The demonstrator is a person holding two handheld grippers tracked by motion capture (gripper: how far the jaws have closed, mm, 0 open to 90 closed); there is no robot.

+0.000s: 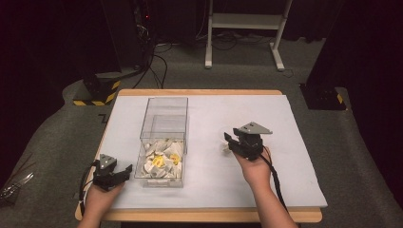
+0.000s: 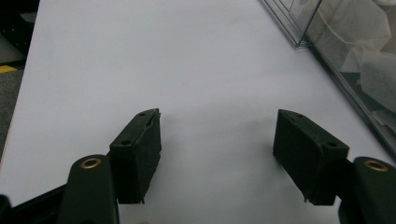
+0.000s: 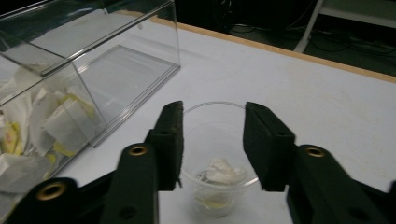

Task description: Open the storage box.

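A clear plastic box (image 1: 164,124) stands left of the table's middle, its near half holding several white and yellow tea bags (image 1: 161,160). My left gripper (image 1: 116,167) rests by the box's near left corner, open over bare white table (image 2: 140,56), with the box wall (image 2: 336,60) to its right. Right of the box, my right gripper (image 1: 230,141) hovers over a small clear cup (image 3: 215,135). Its jaws stand apart above the cup's rim, open, with nothing between them. One crumpled tea bag (image 3: 223,171) lies in the cup's bottom. The box (image 3: 93,60) is at the left.
The white sheet (image 1: 285,137) covers a wooden table whose edge (image 1: 199,216) runs along the front. Past the table are a white stand's legs (image 1: 243,28), floor cables (image 1: 157,66) and a yellow-and-black striped base (image 1: 97,90).
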